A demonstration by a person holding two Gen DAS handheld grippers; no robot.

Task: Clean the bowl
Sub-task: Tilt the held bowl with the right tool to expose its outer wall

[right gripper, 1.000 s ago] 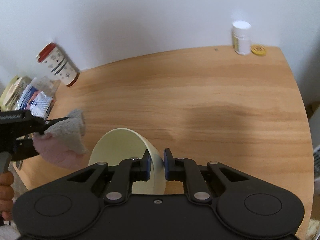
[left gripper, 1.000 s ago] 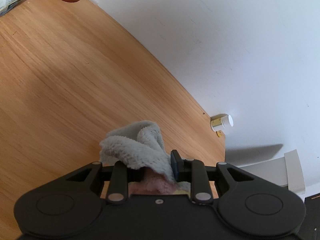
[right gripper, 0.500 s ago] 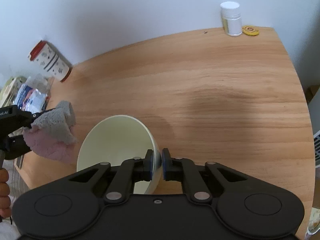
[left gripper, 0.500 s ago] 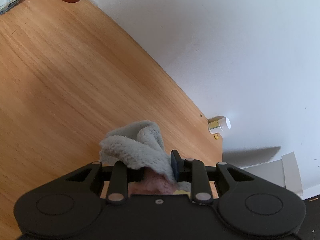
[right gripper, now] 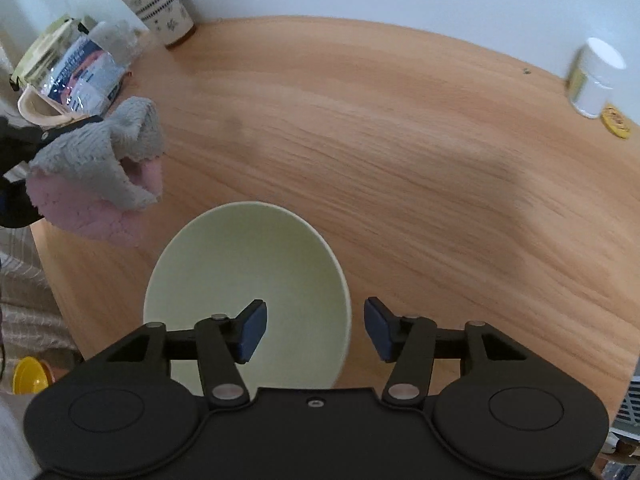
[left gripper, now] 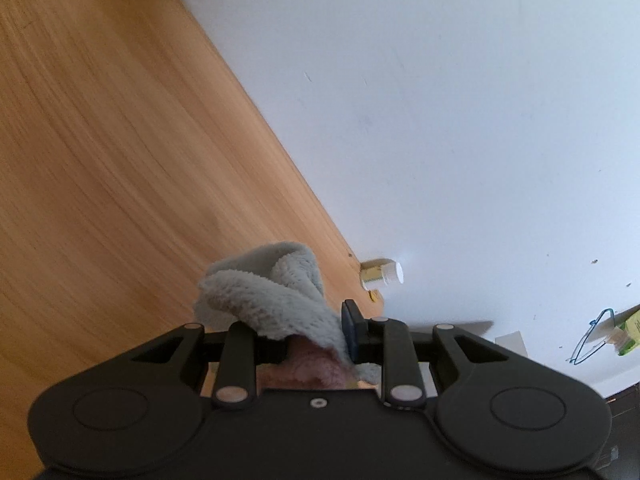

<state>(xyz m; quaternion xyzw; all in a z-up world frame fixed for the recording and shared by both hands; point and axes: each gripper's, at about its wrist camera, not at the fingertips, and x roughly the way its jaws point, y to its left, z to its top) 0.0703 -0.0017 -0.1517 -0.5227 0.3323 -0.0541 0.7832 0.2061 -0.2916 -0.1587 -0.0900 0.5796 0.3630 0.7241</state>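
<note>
A pale green bowl [right gripper: 248, 280] sits on the wooden table [right gripper: 400, 160] just in front of my right gripper [right gripper: 314, 330]. The right gripper is open, one finger over the bowl's inside and one outside its right rim, not gripping it. My left gripper [left gripper: 312, 330] is shut on a grey and pink cloth [left gripper: 264, 296]. In the right wrist view the cloth [right gripper: 100, 168] hangs in the air to the left of the bowl, above the table's left edge.
A patterned cup with a red rim [right gripper: 156, 0] and plastic packets [right gripper: 84, 72] stand at the back left. A white bottle [right gripper: 596, 76] and a yellow lid [right gripper: 616, 122] are at the back right by the wall. A yellow object [right gripper: 28, 376] lies below the table's edge.
My right gripper has opened and let go of the bowl's rim; the bowl now rests on the table. The left gripper with the cloth has risen and tilted towards the wall.
</note>
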